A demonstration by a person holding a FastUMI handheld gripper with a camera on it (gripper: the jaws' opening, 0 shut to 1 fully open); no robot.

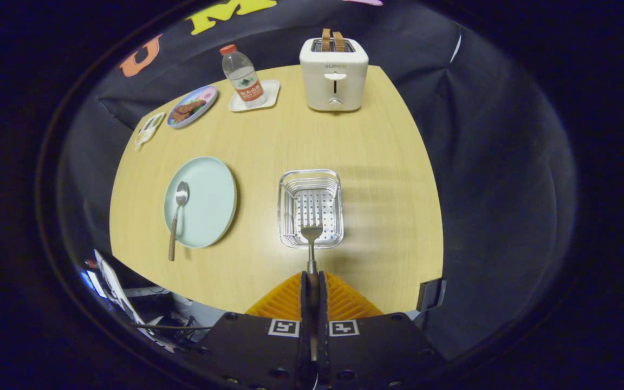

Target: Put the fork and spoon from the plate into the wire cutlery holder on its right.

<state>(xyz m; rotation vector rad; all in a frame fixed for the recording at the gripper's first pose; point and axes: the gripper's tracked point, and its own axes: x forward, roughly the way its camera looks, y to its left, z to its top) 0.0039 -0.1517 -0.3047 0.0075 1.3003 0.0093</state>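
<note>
The light wooden table [268, 146] bears a pale green round plate [212, 208], a wire cutlery holder [310, 203], a white toaster [334, 78], a white square coaster [268, 97] and a small patterned plate [193, 105].

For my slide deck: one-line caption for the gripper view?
Tongs shut on fork over wire holder; spoon on plate.
</note>
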